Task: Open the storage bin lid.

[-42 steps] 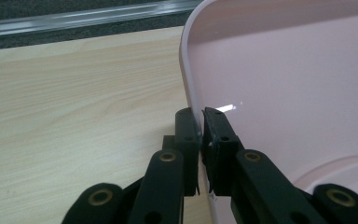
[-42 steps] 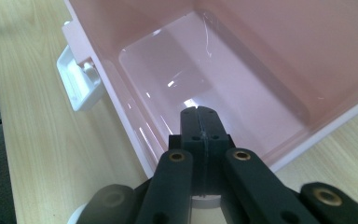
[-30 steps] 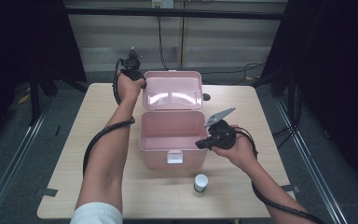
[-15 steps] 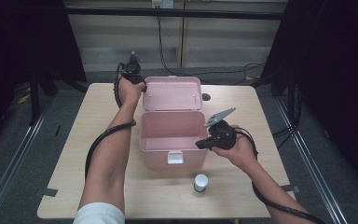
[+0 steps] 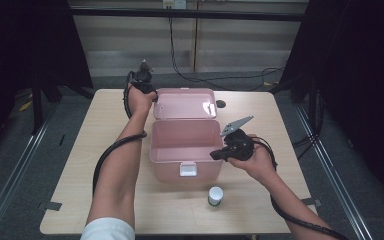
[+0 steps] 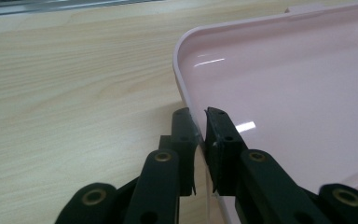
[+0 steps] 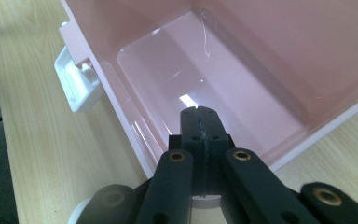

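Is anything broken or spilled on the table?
No, nothing stands out. The pink box sits square, its lid open and flat, the left gripper pinching the lid's rim. The small jar stands upright in front.

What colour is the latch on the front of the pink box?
White; the latch shows best in the right gripper view, against the pink box.
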`<state>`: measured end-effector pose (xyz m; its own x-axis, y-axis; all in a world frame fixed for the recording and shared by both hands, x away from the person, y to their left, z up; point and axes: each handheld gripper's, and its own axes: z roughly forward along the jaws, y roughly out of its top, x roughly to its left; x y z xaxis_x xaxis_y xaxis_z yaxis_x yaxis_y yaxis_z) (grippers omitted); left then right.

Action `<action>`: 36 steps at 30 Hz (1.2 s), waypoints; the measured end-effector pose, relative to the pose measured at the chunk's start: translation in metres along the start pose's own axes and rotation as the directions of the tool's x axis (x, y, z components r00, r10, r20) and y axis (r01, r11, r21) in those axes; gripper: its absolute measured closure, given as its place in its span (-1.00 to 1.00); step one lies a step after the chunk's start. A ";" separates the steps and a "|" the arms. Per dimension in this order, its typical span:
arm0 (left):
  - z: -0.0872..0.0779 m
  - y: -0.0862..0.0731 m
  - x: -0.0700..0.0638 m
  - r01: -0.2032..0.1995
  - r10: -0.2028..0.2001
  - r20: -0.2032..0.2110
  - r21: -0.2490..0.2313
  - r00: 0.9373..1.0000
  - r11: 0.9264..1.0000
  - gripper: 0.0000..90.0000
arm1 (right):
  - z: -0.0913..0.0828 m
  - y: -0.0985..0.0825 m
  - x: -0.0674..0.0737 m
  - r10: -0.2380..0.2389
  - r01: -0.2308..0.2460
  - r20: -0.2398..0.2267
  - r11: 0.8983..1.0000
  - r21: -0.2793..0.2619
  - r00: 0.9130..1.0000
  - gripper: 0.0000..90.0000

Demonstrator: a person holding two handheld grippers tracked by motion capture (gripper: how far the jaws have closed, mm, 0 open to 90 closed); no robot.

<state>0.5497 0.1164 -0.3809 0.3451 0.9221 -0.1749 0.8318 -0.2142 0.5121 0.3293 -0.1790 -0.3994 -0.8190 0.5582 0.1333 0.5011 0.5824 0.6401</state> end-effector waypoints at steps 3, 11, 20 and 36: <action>0.001 -0.001 0.000 0.001 -0.001 -0.001 -0.002 1.000 1.000 0.82 | 0.000 0.000 0.000 0.001 -0.001 0.003 1.000 0.004 1.000 1.00; 0.004 -0.004 -0.001 -0.016 0.016 0.000 -0.001 1.000 1.000 0.82 | -0.001 -0.002 0.002 0.002 -0.002 -0.002 1.000 0.001 1.000 1.00; 0.003 -0.006 -0.003 -0.005 0.005 0.010 0.003 1.000 1.000 0.82 | -0.003 -0.004 0.003 0.008 -0.008 -0.008 1.000 -0.004 1.000 1.00; -0.018 -0.008 -0.011 0.000 0.001 0.053 -0.001 0.999 1.000 0.52 | -0.006 -0.002 0.002 0.031 -0.031 0.005 0.999 -0.014 1.000 0.92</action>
<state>0.5320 0.1137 -0.3680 0.3682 0.9036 -0.2190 0.8311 -0.2143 0.5132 0.3243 -0.1828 -0.3959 -0.8015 0.5790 0.1494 0.5224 0.5563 0.6463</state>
